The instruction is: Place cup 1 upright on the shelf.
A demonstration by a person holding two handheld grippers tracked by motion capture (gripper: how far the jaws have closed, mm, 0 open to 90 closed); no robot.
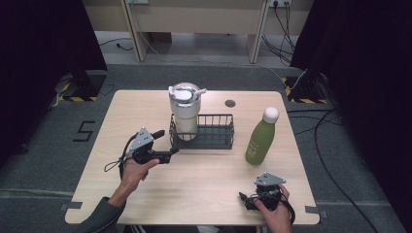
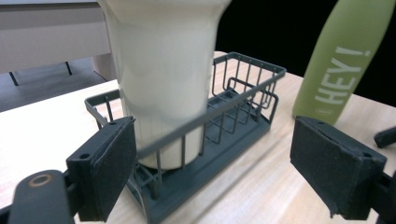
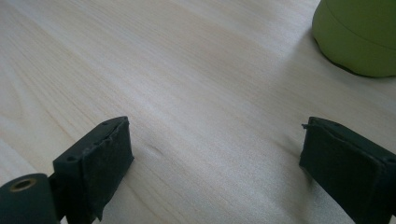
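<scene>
Tumbler (image 1: 185,115) stands upright in the wire basket's (image 1: 214,133) left end, dead ahead of the nearer left gripper (image 1: 165,144), jaws spread wide.

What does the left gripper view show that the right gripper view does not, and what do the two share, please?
The left gripper view alone shows the cream tumbler standing in one end of the dark wire basket, and the white lettering HEY! up the green bottle. The right gripper view alone shows the bottle's rounded base resting on the wooden table. Both show open black jaws, the bottle and the table.
</scene>
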